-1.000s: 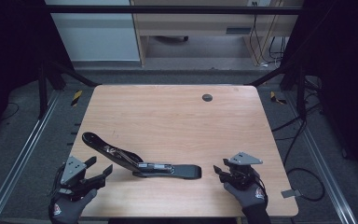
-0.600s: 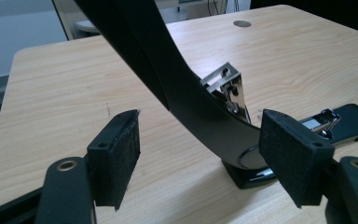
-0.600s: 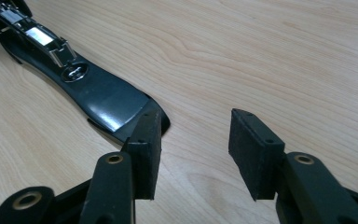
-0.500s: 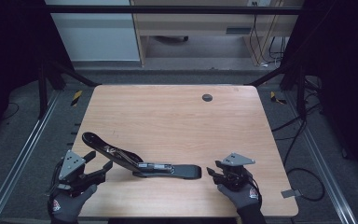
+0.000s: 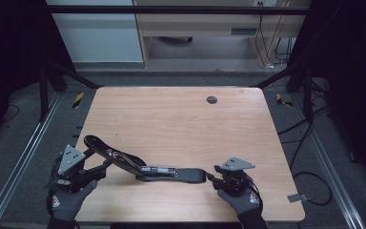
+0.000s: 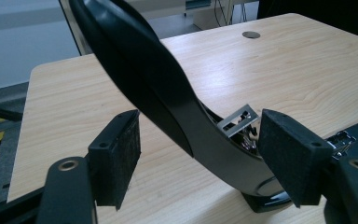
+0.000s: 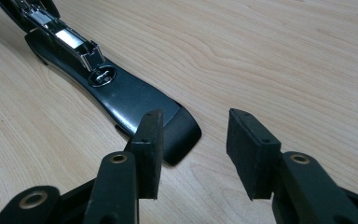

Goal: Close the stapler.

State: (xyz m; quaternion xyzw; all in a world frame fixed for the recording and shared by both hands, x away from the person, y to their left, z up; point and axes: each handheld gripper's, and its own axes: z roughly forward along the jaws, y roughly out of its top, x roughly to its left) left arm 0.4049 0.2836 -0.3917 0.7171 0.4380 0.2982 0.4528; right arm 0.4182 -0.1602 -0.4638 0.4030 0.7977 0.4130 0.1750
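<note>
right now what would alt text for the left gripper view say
An opened black stapler rises from a light wooden table, its curved top arm passing between the left gripper's two open black padded jaws. Its metal staple channel shows beneath the arm.

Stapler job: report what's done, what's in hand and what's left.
Done: the stapler lies swung open on the table, its top arm raised and the metal staple channel bared. In hand: the left gripper stands open around the raised arm, pads apart from it; the right gripper, jaws just closing, stands open by the base's end, gripping nothing. Left: take hold of both ends, probably to close or load it.
</note>
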